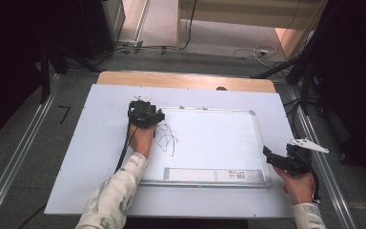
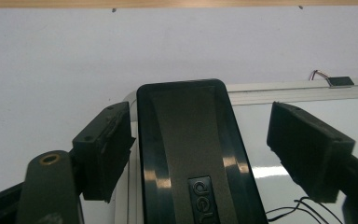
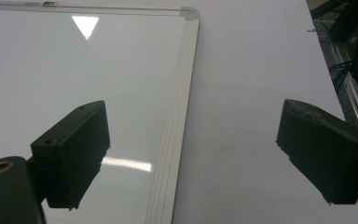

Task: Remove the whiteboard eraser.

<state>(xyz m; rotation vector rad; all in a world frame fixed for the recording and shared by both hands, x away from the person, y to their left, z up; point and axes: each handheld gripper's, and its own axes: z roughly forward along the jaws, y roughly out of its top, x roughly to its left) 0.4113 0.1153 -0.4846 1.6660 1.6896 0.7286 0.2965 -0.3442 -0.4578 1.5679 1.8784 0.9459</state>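
Left gripper (image 1: 145, 114) sits over the whiteboard's (image 1: 209, 138) far-left corner, where the eraser (image 2: 193, 158) lies. I've got the jaws straddling it: left pad is touching or just off the eraser's side, right pad still stands clear with a gap, so nothing is clamped yet. Eraser lies lengthwise between them, good for gripping across its narrow width. The scribble (image 1: 167, 139) is just beside it on the board, toward the near edge, so my guess is grab, then wipe.

Marker tray (image 1: 214, 175) runs along the board's near edge.

Right gripper (image 1: 279, 160) is parked off the board's right edge near its near-right corner, over the white sheet (image 1: 100, 143) covering the table. Jaws wide apart, empty; the board's frame (image 3: 177, 121) runs between them. Probably there to pin the board while I wipe.
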